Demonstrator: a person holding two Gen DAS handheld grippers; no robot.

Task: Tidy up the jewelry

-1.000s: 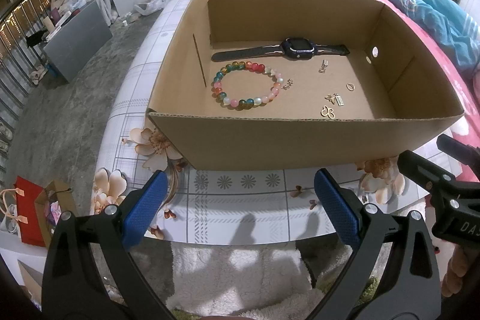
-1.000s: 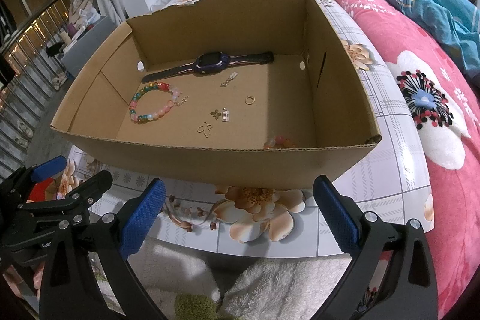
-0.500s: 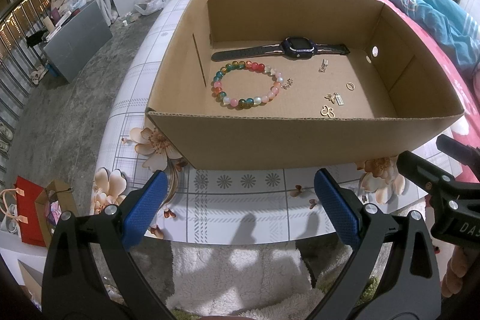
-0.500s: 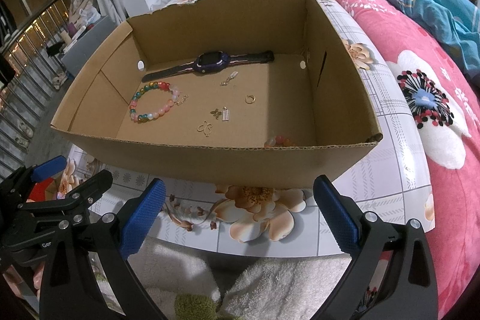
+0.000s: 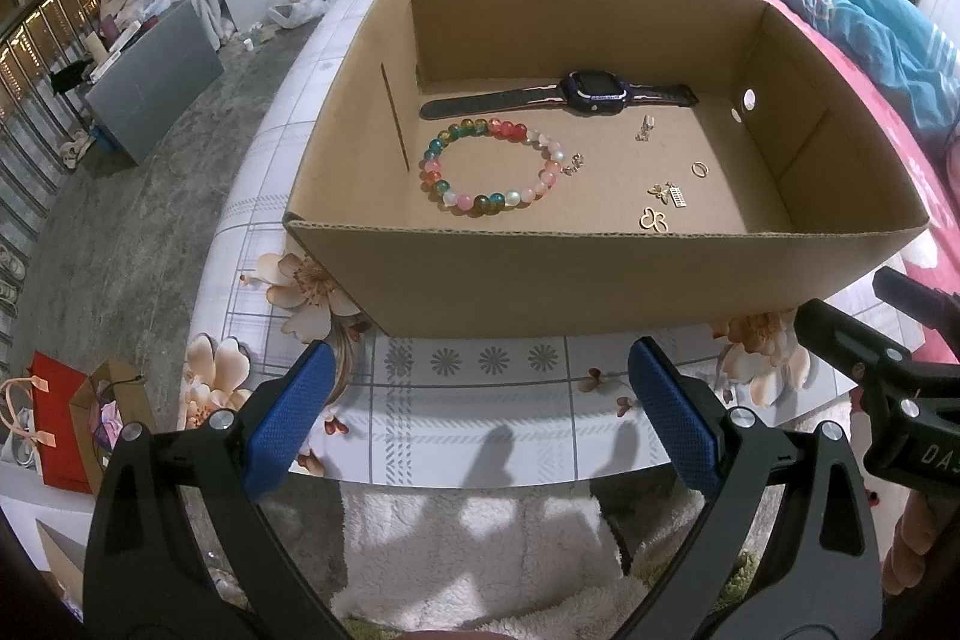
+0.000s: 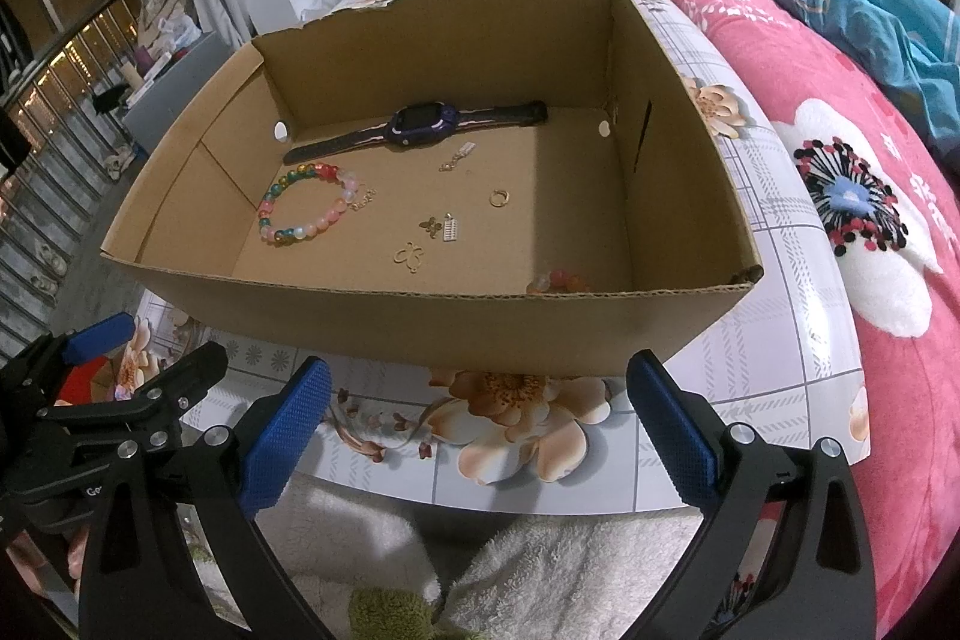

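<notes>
A table covered in a white cloth printed with grids and peach flowers stands beside a bed with a pink floral cover and a crumpled blue blanket. To the left the floor is grey concrete, with a grey cabinet and paper bags on it; water jugs stand against the far white wall. A shaggy white rug lies below the table's near edge.

An open cardboard box sits on the table. Both grippers hover level in front of its near wall, off the table's near edge, pointing toward the box. The left gripper has its blue-padded jaws spread wide and holds nothing. The right gripper is likewise spread wide and empty, just beside the left one.

On the box floor, well ahead of both grippers, a dark wristwatch lies flat near the far wall. In front of it, toward the left, rests a multicoloured bead bracelet. To the right are scattered small gold pieces: a clasp, a ring, a butterfly charm beside a small tag, and an open clover-shaped charm. In the right wrist view, a few pink and orange beads peek over the near wall at the box's right front corner.
</notes>
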